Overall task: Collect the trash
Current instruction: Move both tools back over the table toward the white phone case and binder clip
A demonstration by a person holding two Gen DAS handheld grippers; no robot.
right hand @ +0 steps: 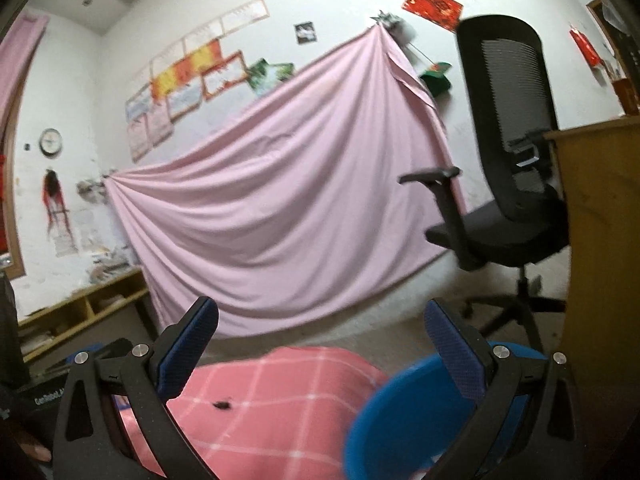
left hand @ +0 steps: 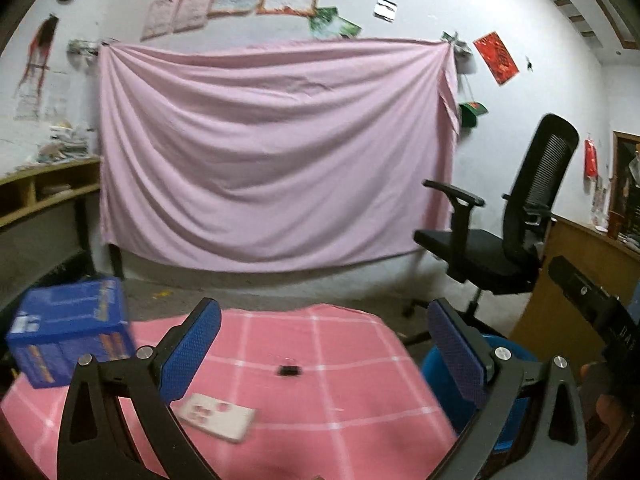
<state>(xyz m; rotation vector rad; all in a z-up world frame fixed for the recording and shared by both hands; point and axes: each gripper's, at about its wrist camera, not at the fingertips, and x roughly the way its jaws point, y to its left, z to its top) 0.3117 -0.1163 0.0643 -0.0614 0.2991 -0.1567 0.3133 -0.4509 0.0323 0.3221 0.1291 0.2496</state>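
1. Far left on the tabletop (left hand: 352,364), which is covered in pink checked cloth, a blue cardboard box (left hand: 72,340) is seen standing. Probably not trash, though that can't be settled from here.
2. Next over, a flat white card or wrapper with pink spots (left hand: 218,416) is found lying on the cloth, just below and inside the left finger of the left tool (left hand: 324,348). Its long axis runs roughly left to right, tipped a bit down at the right end. It looks like the nearest trash for the left hand.
3. Mid-cloth, a small dark scrap (left hand: 289,370) is seen ahead of the left tool, between its fingers in the view but well beyond them.
4. The left tool is spread wide, with nothing held or touched.
5. At the right, a blue bin (right hand: 400,420) is seen off the tabletop edge, right under the right tool (right hand: 320,344).
6. The right tool is also spread fully apart and empty; the scrap lies lower left of it.
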